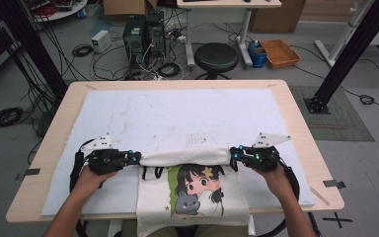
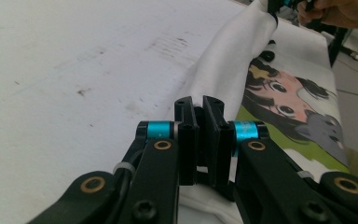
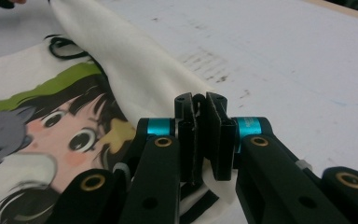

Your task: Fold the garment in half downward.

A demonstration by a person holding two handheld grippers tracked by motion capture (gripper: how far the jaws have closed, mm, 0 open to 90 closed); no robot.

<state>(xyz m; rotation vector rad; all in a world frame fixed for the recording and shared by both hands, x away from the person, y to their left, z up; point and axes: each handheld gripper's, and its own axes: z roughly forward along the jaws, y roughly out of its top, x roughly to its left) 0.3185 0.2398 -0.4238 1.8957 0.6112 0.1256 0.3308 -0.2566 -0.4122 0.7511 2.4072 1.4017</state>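
A white T-shirt (image 1: pixel 187 157) with a cartoon girl and grey cat print (image 1: pixel 197 190) lies at the table's near edge, its lower part hanging over the front. Its far end is folded back into a raised roll, stretched between both grippers. My left gripper (image 1: pixel 137 158) is shut on the shirt's left end, and in the left gripper view the white cloth (image 2: pixel 223 60) runs away from the closed jaws (image 2: pixel 199 109). My right gripper (image 1: pixel 233 154) is shut on the right end; the shirt fabric (image 3: pixel 135 65) comes out from between its jaws (image 3: pixel 200 105).
A white padded mat (image 1: pixel 177 113) covers the wooden table (image 1: pixel 59 118), bare beyond the shirt with faint dark marks (image 1: pixel 197 139). Past the table stand a black stool (image 1: pixel 216 57), computer towers (image 1: pixel 143 34) and loose cables on the floor.
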